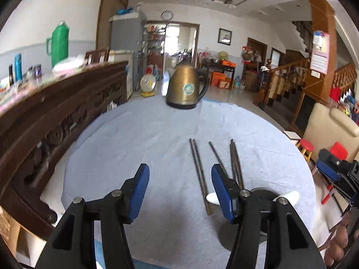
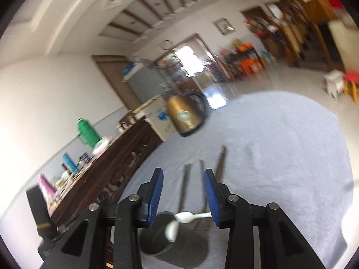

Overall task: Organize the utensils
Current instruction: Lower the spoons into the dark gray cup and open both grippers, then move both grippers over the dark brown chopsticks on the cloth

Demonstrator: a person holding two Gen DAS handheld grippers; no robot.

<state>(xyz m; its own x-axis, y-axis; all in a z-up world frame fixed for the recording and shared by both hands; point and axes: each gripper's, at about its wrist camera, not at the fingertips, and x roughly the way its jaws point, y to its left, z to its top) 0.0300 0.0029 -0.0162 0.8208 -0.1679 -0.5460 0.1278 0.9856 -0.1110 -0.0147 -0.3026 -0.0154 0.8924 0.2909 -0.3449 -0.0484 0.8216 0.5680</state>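
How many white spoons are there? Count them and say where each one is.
2. The first spoon sticks out over the dark holder's rim; the second spoon lies beside it, over the holder. More may be hidden.

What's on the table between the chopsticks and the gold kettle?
Nothing: only bare blue cloth lies between the chopsticks and kettle, seen in the left wrist view.

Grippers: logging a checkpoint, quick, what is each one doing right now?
Left gripper: jaws open, holding nothing.
Right gripper: jaws open, holding nothing.
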